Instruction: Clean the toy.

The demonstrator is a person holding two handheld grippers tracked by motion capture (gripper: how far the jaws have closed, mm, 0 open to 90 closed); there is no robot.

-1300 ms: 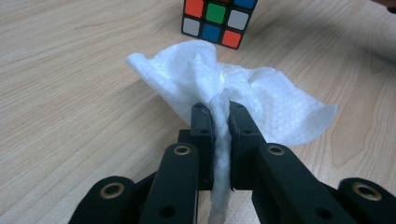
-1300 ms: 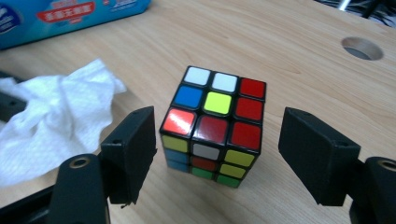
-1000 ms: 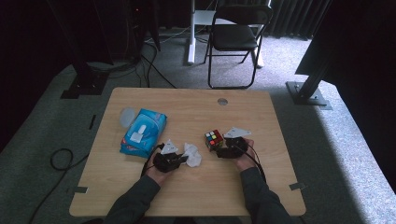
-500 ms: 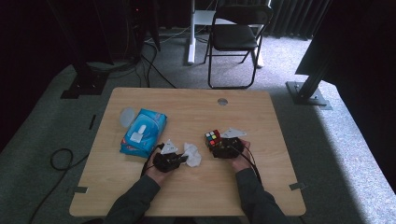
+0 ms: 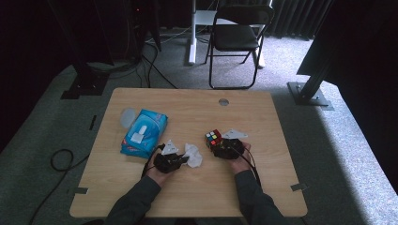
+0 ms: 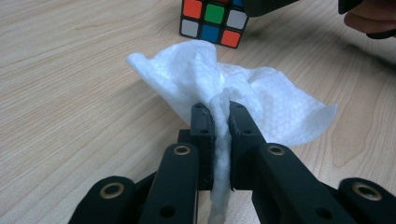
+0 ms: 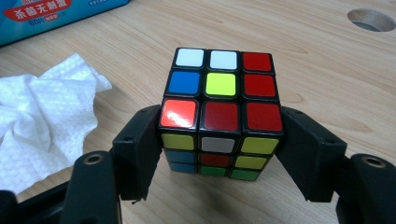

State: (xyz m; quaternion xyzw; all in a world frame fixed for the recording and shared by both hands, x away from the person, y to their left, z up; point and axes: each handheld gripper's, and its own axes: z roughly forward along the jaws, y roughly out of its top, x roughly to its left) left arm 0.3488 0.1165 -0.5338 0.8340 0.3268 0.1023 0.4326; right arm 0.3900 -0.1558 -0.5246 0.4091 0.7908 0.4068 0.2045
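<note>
Left tongs (image 6: 222, 135): clamped on wipe (image 6: 243, 95), low over tabletop (image 5: 197, 197).
Right tongs (image 7: 219, 154): clamped on cube (image 7: 222, 116), standing on tabletop.
Relation: cube just ahead of wipe, near, apart.

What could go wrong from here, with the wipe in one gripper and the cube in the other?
1. The left gripper pinches only a thin fold of the wipe; rubbing may pull it free.
2. The right gripper clamps the cube by its lower side faces, so pushing on its top could twist or tip it out.
3. The wipe pack lies close beside the left hand; a sweep might knock it.
</note>
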